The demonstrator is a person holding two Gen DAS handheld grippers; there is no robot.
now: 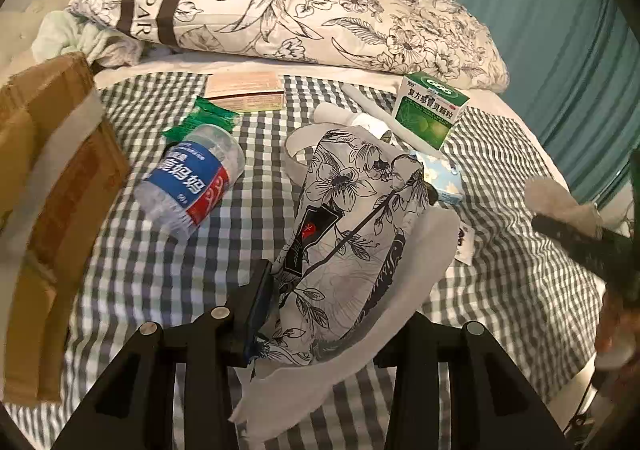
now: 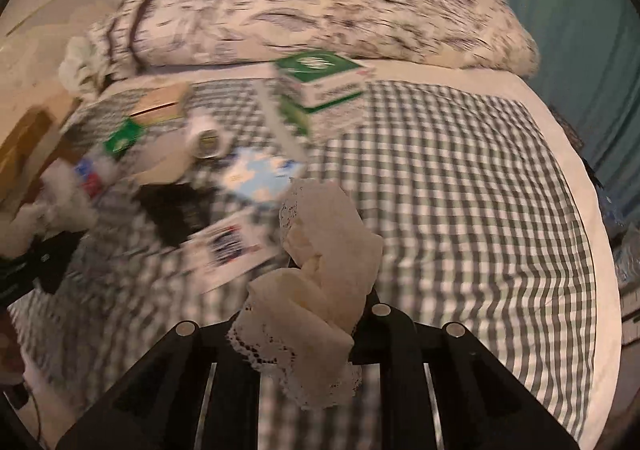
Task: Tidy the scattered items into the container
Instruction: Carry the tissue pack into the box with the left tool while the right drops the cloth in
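Note:
My left gripper [image 1: 332,314] is shut on a floral black-and-white cloth [image 1: 352,226] and lifts it over the checked bedspread. My right gripper [image 2: 316,290] is shut on a bundle of cream lace cloth [image 2: 328,250], held above the bed; it shows at the right edge of the left wrist view [image 1: 560,202]. A cardboard box [image 1: 52,186] stands at the left. A clear tub with a blue label [image 1: 192,182], green packets [image 1: 204,118], a pink flat box [image 1: 244,90], a green medicine box [image 1: 432,106], a white tube [image 1: 352,118] and a blue tissue pack [image 1: 444,178] lie scattered.
A floral pillow [image 1: 300,6] lies across the head of the bed. A teal curtain [image 1: 560,30] hangs at the right. A pale green cloth [image 1: 76,38] sits behind the cardboard box. The right wrist view is motion-blurred; a printed white packet [image 2: 232,250] lies near the lace.

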